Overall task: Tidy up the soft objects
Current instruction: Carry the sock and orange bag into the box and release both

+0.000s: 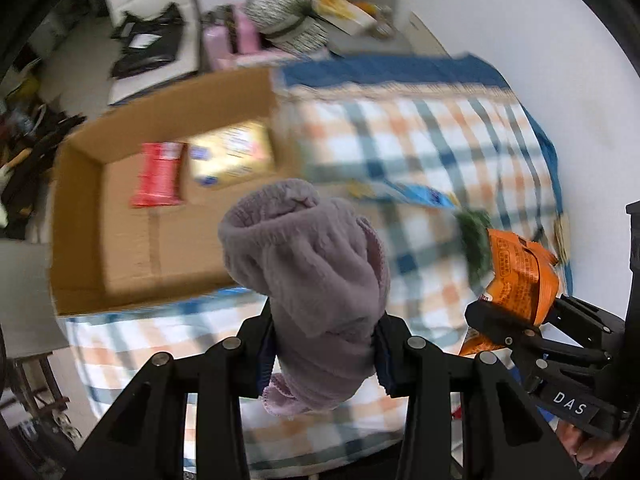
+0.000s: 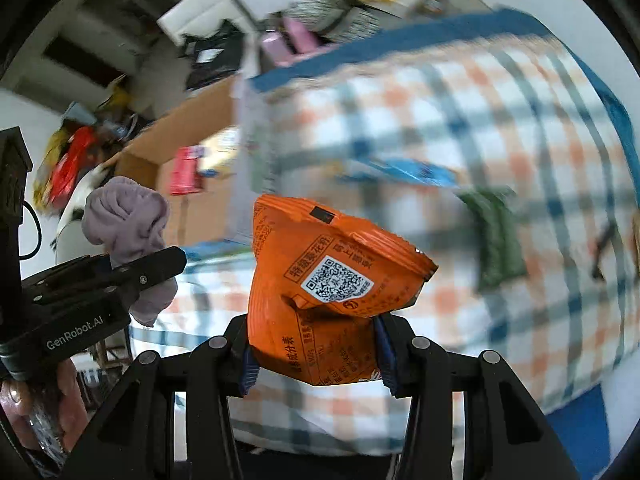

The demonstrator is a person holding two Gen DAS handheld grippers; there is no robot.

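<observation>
Lavender fleece, plush and crumpled into a soft roll (image 1: 308,276), fills the left wrist view, pinched between the pads of the left gripper (image 1: 324,354), whose jaws stand narrowly apart around it, above a checked orange, white and blue cloth (image 1: 420,136). Beyond it a cardboard box (image 1: 80,208) lies open, holding a red packet (image 1: 158,174) and a yellow one (image 1: 232,154), their print too blurred to read. At the right edge the right gripper (image 1: 516,316), lettered "DAS", carries a crinkled orange foil packet (image 1: 520,276). In the right wrist view that orange packet shows a QR code and Chinese print, clamped between narrowly set jaws; the neighbouring tool reads "GenRobot.AI". A green object (image 2: 496,240) on the cloth is too smeared to identify.
</observation>
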